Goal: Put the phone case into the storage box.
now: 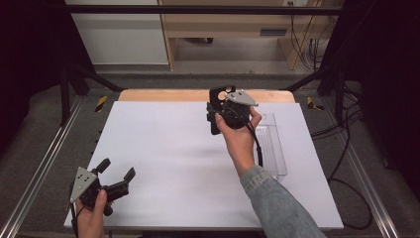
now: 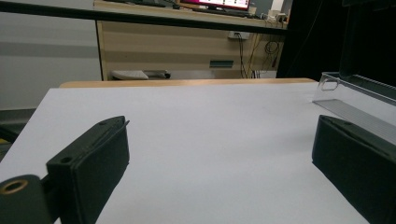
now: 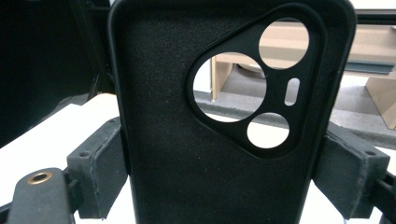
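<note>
Right gripper [image 1: 218, 111] is lifted above the far edge of the table [image 1: 163, 148], jaws clamped on the two long sides of a black phone case [image 3: 187, 140]. Case stands upright, inner face toward the right gripper view, camera cutouts at top. Left gripper [image 1: 116, 174] is low at the near left corner, jaws wide apart, nothing between. Clear plastic tray [image 1: 272, 146] lies along the right edge.

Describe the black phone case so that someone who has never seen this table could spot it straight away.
Start at the white table and go to its far edge, right of the middle, where a hand holds the right tool up above the surface. Clamped upright between its jaws is the phone case. It is matte black with a rounded-triangle camera cutout, unlike the clear plastic tray lying flat beside it.
</note>
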The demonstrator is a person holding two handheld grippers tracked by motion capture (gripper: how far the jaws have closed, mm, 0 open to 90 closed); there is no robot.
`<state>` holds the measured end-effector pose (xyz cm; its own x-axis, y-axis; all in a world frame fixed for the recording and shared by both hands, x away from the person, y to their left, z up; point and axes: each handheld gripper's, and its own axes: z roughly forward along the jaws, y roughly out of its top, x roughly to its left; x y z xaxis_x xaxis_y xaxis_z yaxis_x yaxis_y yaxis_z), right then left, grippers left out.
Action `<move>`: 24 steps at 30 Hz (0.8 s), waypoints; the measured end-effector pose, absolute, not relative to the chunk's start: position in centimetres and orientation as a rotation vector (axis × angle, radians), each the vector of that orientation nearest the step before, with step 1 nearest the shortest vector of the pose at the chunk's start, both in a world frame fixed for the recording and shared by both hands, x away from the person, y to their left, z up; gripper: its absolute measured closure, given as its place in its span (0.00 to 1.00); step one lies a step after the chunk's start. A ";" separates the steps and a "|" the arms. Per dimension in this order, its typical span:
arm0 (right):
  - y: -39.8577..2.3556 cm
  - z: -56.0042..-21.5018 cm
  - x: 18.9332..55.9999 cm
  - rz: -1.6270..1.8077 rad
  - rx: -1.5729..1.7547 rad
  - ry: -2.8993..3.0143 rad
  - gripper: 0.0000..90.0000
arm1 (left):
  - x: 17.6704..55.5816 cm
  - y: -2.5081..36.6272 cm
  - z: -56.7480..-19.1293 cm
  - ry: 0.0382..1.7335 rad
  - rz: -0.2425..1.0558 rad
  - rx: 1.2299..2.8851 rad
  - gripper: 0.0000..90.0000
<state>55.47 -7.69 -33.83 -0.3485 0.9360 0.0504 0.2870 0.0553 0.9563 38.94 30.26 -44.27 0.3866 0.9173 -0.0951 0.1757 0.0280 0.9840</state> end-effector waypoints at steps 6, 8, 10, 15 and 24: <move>-8.4 -33.4 56.6 1.298 1.235 1.674 0.16 | 39.0 30.3 -44.3 1.046 0.774 1.448 0.05; -8.7 -33.3 56.8 1.306 1.231 1.662 0.16 | 39.0 30.3 -44.4 1.046 0.774 1.450 0.05; -9.0 -33.3 57.1 1.304 1.227 1.652 0.16 | 39.0 30.3 -44.4 1.047 0.777 1.451 0.05; -10.1 -33.3 57.7 1.289 1.229 1.621 0.16 | 39.1 30.3 -44.4 1.047 0.773 1.450 0.05; -12.0 -32.8 58.2 1.267 1.255 1.563 0.16 | 39.1 30.2 -44.4 1.034 0.776 1.457 0.05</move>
<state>58.23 -12.03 -32.78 -0.2366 0.9713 0.0264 0.2272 0.0289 0.9734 39.06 30.18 -44.38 0.3974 0.9136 -0.0861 0.1729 0.0176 0.9848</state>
